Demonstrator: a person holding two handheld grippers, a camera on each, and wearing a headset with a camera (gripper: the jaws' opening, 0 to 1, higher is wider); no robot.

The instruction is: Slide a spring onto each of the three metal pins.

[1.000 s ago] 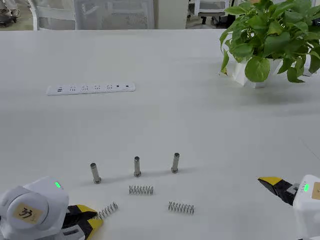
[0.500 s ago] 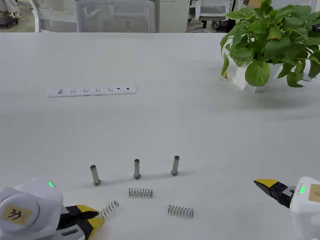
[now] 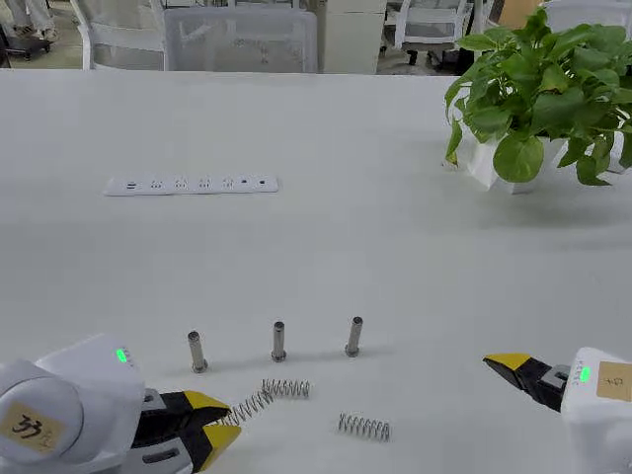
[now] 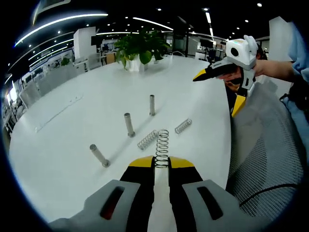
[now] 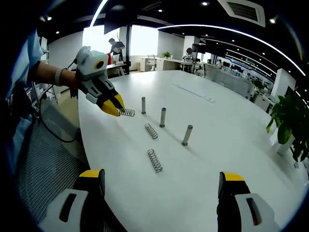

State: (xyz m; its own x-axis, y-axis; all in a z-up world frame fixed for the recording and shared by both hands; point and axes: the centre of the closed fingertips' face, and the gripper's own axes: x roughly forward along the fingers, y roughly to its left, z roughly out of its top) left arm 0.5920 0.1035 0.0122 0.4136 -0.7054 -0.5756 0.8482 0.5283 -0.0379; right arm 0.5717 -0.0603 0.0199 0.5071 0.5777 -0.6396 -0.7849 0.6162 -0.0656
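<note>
Three upright metal pins stand in a row on the white table. My left gripper is low at the near left, shut on the end of a spring that points up and right toward the middle pin. In the left gripper view that spring sticks out straight from the closed yellow tips. Two loose springs lie in front of the pins. At the right, well clear of the pins, is my right gripper; its own view shows the jaws wide apart with nothing between them.
A white power strip lies at mid-left of the table. A potted green plant stands at the far right. Chairs line the far edge. A mesh chair sits by the near edge.
My left gripper has carried the held spring right and forward, closer to the middle loose spring. The right gripper has drifted slightly left. The head camera has shifted.
</note>
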